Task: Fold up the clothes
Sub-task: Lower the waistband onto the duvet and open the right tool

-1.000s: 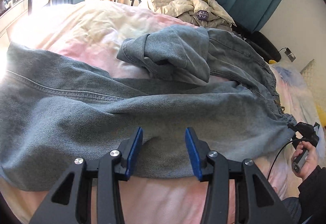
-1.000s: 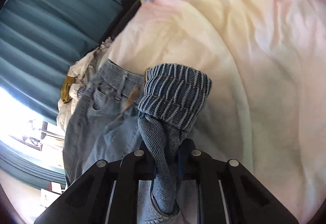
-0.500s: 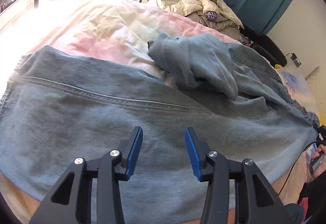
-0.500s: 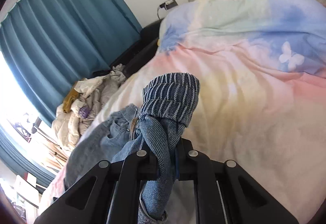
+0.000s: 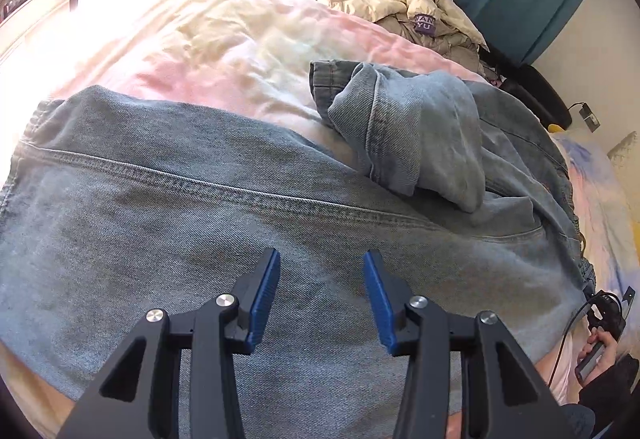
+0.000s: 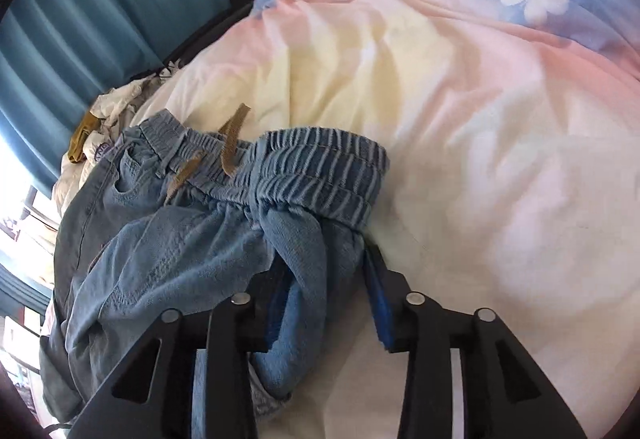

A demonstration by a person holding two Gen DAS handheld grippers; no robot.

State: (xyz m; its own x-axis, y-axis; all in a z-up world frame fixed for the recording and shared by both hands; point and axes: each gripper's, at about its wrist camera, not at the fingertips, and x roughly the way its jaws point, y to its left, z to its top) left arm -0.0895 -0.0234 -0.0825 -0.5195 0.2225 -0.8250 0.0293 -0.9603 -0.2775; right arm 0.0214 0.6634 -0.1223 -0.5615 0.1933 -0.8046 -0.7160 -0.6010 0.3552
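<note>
Across the lower half of the left wrist frame, a pair of light blue jeans [image 5: 200, 223] lies spread on the bed [image 5: 208, 39], one leg flat and wide under the camera, the other bunched into a rolled heap at centre right. The left claw [image 5: 320, 299] hangs over the flat leg with its blue pads well apart and nothing between them; whether the tips touch the cloth I cannot tell.

In the right wrist frame the elastic waistband [image 6: 320, 163] sits in the middle of the picture on the pastel duvet, its tan drawstring [image 6: 232, 143] lying loose across the gathers. The right claw [image 6: 328, 279] is opening at the bottom centre: a fold of denim below the waistband lies between the pads, but the right-hand pad stands clear of it, so the cloth looks released rather than pinched.

As for handling, the denim reads as fairly heavy and limp, with body enough to hold a crease but none to keep a shape when lifted; a single pinch would likely let the rest sag and drag over the duvet. It is not slippery or fragile. The thick, ribbed waistband and the double-stitched side seam [image 5: 224, 187] look like the surest places to take hold, since one layer of flat cloth is hard to catch. The drawstring should be avoided, as it may simply pull through. The soft duvet underneath will probably give and wrinkle under any pressing.
</note>
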